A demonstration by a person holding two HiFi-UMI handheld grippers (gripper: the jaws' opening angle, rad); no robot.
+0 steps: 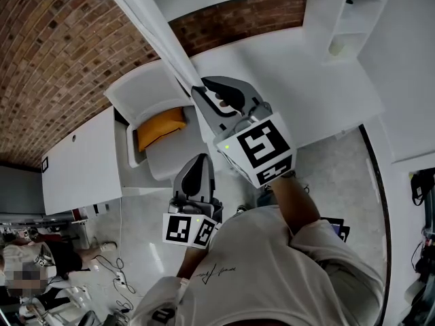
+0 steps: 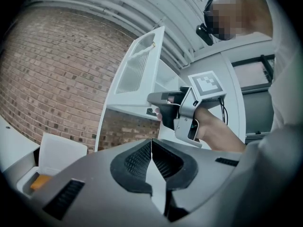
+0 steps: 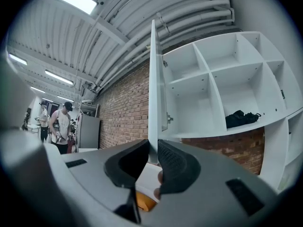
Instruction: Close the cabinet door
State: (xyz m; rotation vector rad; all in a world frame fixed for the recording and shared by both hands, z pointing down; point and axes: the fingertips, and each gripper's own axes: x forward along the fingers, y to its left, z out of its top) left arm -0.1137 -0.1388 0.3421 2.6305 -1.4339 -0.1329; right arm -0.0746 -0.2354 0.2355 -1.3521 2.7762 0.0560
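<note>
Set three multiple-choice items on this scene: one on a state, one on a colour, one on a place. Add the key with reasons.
1. The right tongs are:
A. open and empty
B. shut on the lower edge of the white cabinet door
C. shut on a cup

2. The pad lying in the white moulded seat is:
A. orange
B. blue
C. green

3. The black crumpled bundle lies:
A. on the floor
B. on the seat
C. in a compartment of the open white shelf cabinet

Key:
1. B, since the right gripper view shows both jaws pressed against the door's edge.
2. A, since the head view shows the pad plainly orange against the white seat.
3. C, since the bundle rests on a shelf inside the cabinet.
</note>
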